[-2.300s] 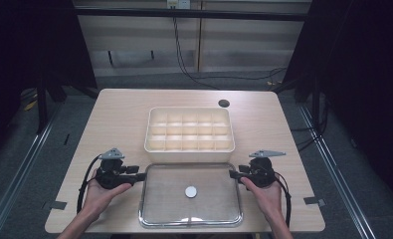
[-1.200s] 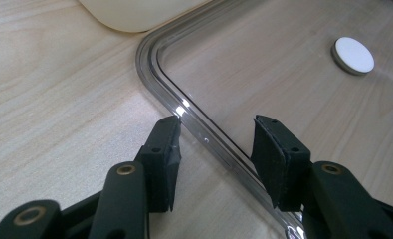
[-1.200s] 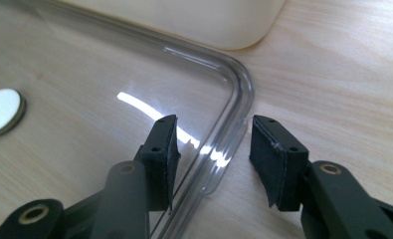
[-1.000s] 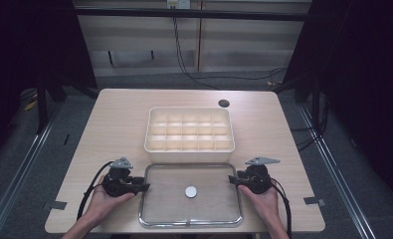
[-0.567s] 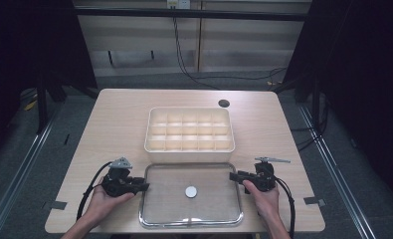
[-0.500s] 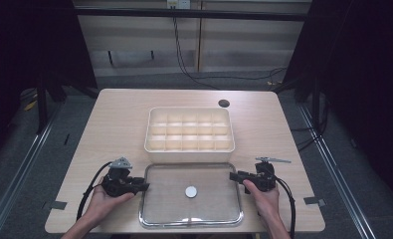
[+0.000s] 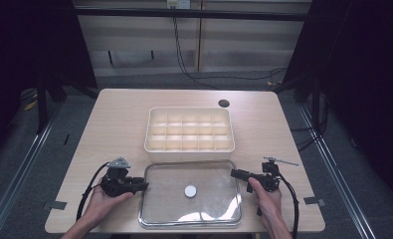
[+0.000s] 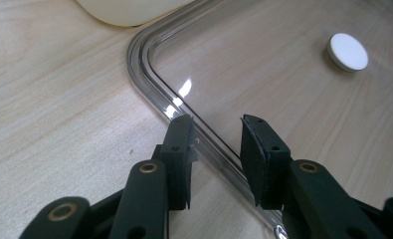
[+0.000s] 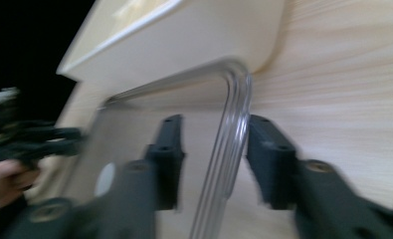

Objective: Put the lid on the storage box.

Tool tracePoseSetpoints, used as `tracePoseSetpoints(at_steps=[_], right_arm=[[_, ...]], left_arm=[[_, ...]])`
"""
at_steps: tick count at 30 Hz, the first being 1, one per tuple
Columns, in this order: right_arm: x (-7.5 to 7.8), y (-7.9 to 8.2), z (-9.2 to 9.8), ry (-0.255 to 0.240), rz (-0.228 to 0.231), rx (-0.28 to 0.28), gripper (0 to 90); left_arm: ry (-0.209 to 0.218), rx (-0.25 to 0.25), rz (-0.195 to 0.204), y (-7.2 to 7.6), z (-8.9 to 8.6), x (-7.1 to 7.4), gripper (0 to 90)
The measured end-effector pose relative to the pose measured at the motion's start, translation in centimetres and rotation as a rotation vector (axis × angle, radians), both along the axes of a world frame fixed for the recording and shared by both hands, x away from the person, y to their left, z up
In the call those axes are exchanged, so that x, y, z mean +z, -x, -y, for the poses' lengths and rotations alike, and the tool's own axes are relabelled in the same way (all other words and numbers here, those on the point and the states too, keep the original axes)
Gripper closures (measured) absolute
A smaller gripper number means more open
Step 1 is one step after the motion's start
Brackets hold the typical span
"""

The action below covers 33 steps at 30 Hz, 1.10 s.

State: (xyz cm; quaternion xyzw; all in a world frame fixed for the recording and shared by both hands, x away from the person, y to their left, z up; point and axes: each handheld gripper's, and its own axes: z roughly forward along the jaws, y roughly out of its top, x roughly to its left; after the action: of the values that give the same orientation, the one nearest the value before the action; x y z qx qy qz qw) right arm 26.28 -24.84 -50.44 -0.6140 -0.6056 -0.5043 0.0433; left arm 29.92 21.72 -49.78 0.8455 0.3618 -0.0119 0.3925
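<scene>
A clear lid (image 7: 169, 206) with a white round knob (image 7: 190, 190) lies flat at the table's near edge. Behind it stands a cream compartment box (image 7: 189, 129) with several empty cells. My left gripper (image 7: 143, 185) is open at the lid's left edge, its jaws straddling the clear rim (image 8: 204, 130). My right gripper (image 7: 234, 173) is open at the lid's right edge, with the rim (image 9: 223, 154) running between its jaws. The knob (image 8: 348, 51) sits farther in on the lid. The box (image 9: 184, 37) rises just beyond the lid's corner.
The wooden table (image 7: 117, 119) has a dark round cable hole (image 7: 223, 103) at the back right. Black cables trail from both grippers toward the near edge. The other hand with its gripper (image 9: 30, 139) shows blurred at the left of the right gripper view.
Both grippers have moved nearer to me along the lid's sides and inward onto its edges. The lid and box have not moved.
</scene>
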Motion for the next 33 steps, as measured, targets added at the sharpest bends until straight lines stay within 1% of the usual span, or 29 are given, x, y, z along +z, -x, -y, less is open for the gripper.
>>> tracePoseSetpoints(at_steps=[1,2,3,4,5,6,7,10,11,12,14,15,16,17,18,19,20,21,22,23,24,25,27,28,29,30,31,32,33], right_arm=[[0.2,0.1,-0.8,0.002,0.015,0.030,61.7],[0.2,0.1,-0.8,0.002,0.015,0.030,61.7],[0.5,0.0,-1.4,0.094,0.022,0.043,60.3],[0.5,-0.1,-1.4,0.101,0.024,0.051,61.0],[0.5,-0.1,-1.2,0.091,0.022,0.057,62.1],[0.5,-0.1,-1.2,0.091,0.022,0.057,62.1],[0.4,-0.3,-1.0,0.083,0.028,0.070,62.5],[0.5,-0.3,-1.0,0.079,0.034,0.081,62.4],[0.4,-0.4,-0.9,0.074,0.035,0.086,61.6],[0.3,-0.4,-0.9,0.058,0.034,0.096,56.8],[0.1,-0.5,-1.0,0.056,0.029,0.099,56.4],[0.1,-0.6,-1.1,0.073,0.028,0.105,60.2],[0.0,-0.7,-0.9,0.047,0.029,0.120,62.1],[0.1,-0.7,-0.6,0.002,0.039,0.113,66.0],[0.1,-0.7,-0.6,0.002,0.039,0.113,66.0],[0.1,-0.7,-0.5,-0.014,0.043,0.113,66.9],[0.3,-0.6,-0.4,-0.042,0.055,0.107,68.5],[0.3,-0.6,-0.4,-0.042,0.055,0.107,68.5],[0.3,-0.6,-0.4,-0.031,0.062,0.110,68.5],[0.3,-0.5,-0.5,-0.035,0.061,0.108,68.8],[0.3,-0.4,-0.7,-0.035,0.065,0.113,69.7],[0.3,-0.4,-0.7,-0.035,0.065,0.113,69.7],[0.5,-0.3,-0.7,-0.044,0.080,0.110,70.9],[0.5,-0.3,-0.7,-0.044,0.080,0.110,70.9],[0.6,-0.3,-0.6,-0.041,0.096,0.108,71.6],[0.6,-0.3,-0.6,-0.041,0.096,0.108,71.6],[0.9,-0.1,-0.5,-0.024,0.133,0.097,72.7],[0.9,-0.1,-0.5,-0.024,0.133,0.097,72.7],[1.0,0.0,-0.4,-0.022,0.146,0.100,72.8]], left_arm=[[-0.005,-0.005,0.000,0.0,0.0,0.0,66.1],[-0.005,-0.005,0.000,0.0,0.0,0.0,65.9],[-0.007,-0.006,-0.002,0.0,0.0,0.1,66.0],[-0.008,-0.002,-0.001,0.0,0.0,0.1,66.0],[-0.007,-0.001,0.002,0.0,0.0,0.0,65.9],[-0.007,-0.001,0.002,0.0,0.0,0.0,65.9],[-0.006,-0.002,0.003,-0.1,0.0,0.0,65.8],[-0.001,0.000,0.006,-0.1,0.0,0.0,65.8],[-0.003,-0.004,0.009,-0.1,0.0,0.0,65.8],[-0.007,-0.012,0.010,-0.1,0.0,0.0,65.5],[-0.006,-0.011,0.017,-0.1,0.0,0.0,65.2],[-0.010,-0.014,0.017,-0.1,0.0,0.0,65.2],[-0.006,-0.012,0.020,-0.1,0.0,0.0,65.1],[-0.004,-0.009,0.022,-0.1,0.0,-0.1,65.1],[-0.004,-0.009,0.022,-0.1,0.0,-0.1,65.1],[-0.005,-0.009,0.020,-0.2,0.0,0.0,65.1],[-0.002,-0.011,0.018,-0.1,0.0,0.0,62.9],[-0.002,-0.011,0.018,-0.1,0.0,0.0,59.6],[-0.005,-0.010,0.023,0.1,0.1,0.0,59.6],[-0.010,-0.010,0.025,0.2,0.2,0.1,55.5],[-0.005,-0.002,0.023,0.1,0.1,0.1,48.9],[-0.005,-0.002,0.023,0.1,0.1,0.1,46.9],[0.014,0.024,0.009,-0.1,-0.2,0.0,43.7],[0.014,0.024,0.009,-0.1,-0.2,0.0,42.4],[0.020,0.038,0.006,-0.1,-0.4,0.0,40.0],[0.020,0.038,0.006,-0.1,-0.4,0.0,36.9],[0.019,0.047,0.006,-0.1,-0.4,0.0,34.2],[0.019,0.047,0.006,-0.1,-0.4,0.0,32.2],[0.021,0.052,0.000,-0.2,-0.4,0.0,31.4]])
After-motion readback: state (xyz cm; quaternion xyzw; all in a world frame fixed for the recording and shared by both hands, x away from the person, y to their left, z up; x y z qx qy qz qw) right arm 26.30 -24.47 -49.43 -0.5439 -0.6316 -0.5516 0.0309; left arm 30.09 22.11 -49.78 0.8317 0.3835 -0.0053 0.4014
